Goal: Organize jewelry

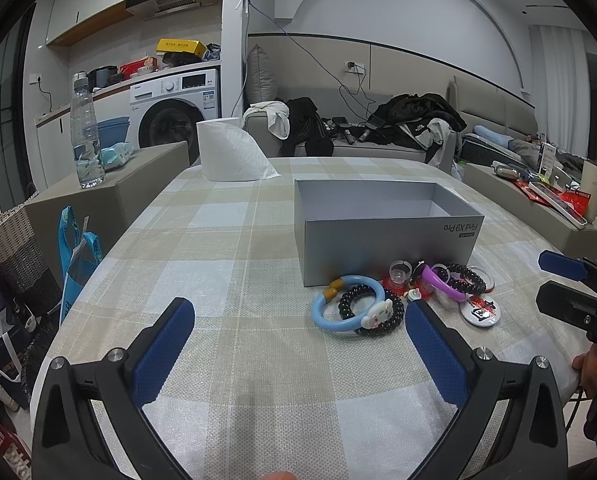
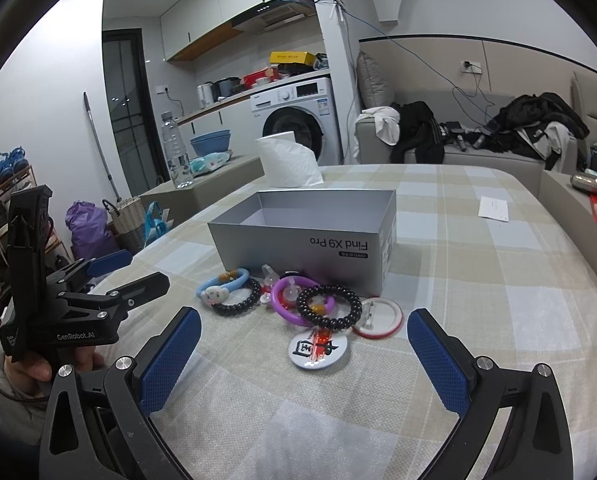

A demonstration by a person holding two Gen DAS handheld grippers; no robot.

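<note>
Basically nothing's sorted yet: the open grey cardboard box (image 2: 302, 236) looks empty, the bracelet-and-badge pile (image 2: 298, 304) sits beside it, both grippers' jaws released.

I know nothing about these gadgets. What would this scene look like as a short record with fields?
Surface: checked tablecloth
Container: grey box, open-topped, nothing visible inside
Pile in front of box: blue ring, purple ring, black coil bands, round badge
Left gripper: open, holding nothing
Right gripper: open, holding nothing
Also on table: paper roll
</note>
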